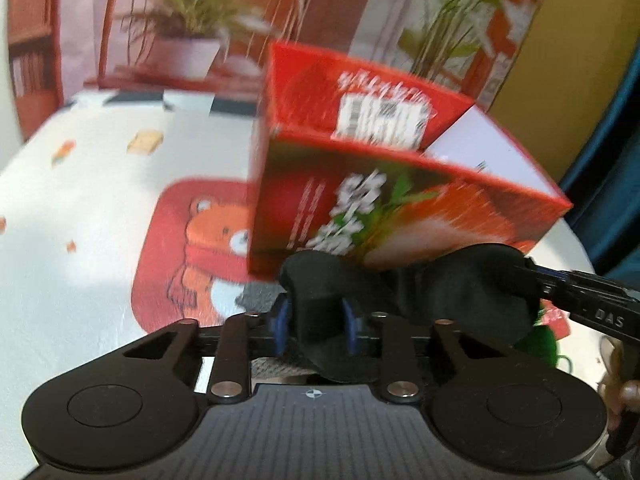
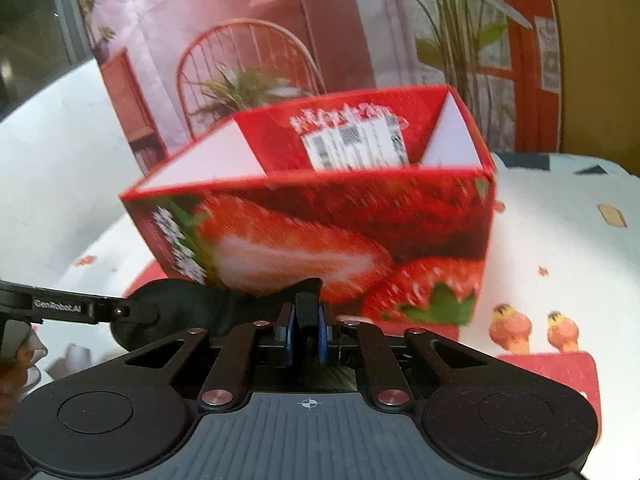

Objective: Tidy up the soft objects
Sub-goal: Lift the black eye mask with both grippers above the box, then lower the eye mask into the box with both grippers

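I'm pinching the limp black sock [image 1: 400, 292] at each end, left hand-held gripper [image 1: 316, 320] and right hand-held gripper [image 2: 307, 334] both clenched, stretching it before the strawberry box [image 2: 320, 216]; it's feeling light and floppy.

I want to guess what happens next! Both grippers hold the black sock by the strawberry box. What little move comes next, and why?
Probably lift the black sock over the strawberry box: both the left gripper and right gripper pinch it, below the box's open top.
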